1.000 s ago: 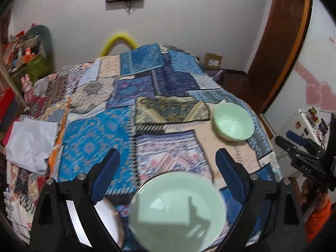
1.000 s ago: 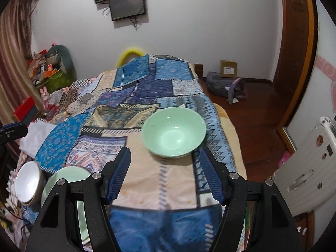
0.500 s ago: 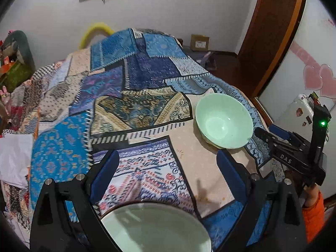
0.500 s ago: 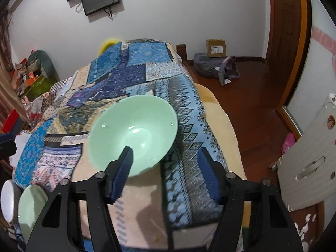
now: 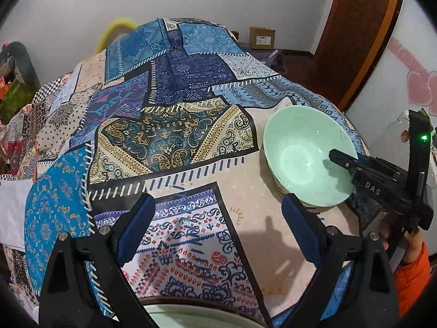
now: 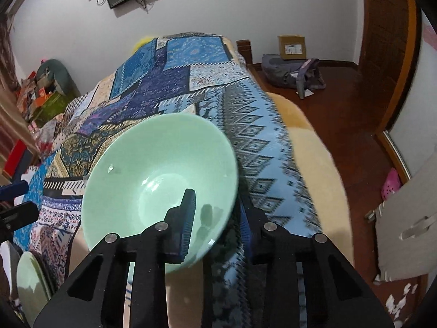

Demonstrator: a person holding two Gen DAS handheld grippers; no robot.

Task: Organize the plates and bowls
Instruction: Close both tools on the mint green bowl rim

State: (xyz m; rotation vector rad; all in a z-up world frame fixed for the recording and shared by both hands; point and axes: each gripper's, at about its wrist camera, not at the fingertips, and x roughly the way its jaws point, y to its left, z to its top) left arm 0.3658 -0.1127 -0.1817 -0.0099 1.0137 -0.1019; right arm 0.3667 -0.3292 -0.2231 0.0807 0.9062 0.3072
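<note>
A patchwork bedspread (image 5: 169, 136) covers the bed, carrying a pale green bowl (image 6: 155, 180) near its right edge. The right gripper (image 6: 215, 218) has just been closing: one finger sits inside the bowl, the other outside, nipping the near rim. Lifting toward the other dishes looks next. The left gripper (image 5: 218, 229) hangs wide and empty above a second green dish (image 5: 191, 317). Nothing blocks the way.

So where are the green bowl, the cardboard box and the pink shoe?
Bowl (image 6: 153, 169): right wrist view, inner wall.
Box (image 6: 291, 47): right wrist view, front face.
Shoe (image 6: 391, 183): right wrist view, its top.
</note>
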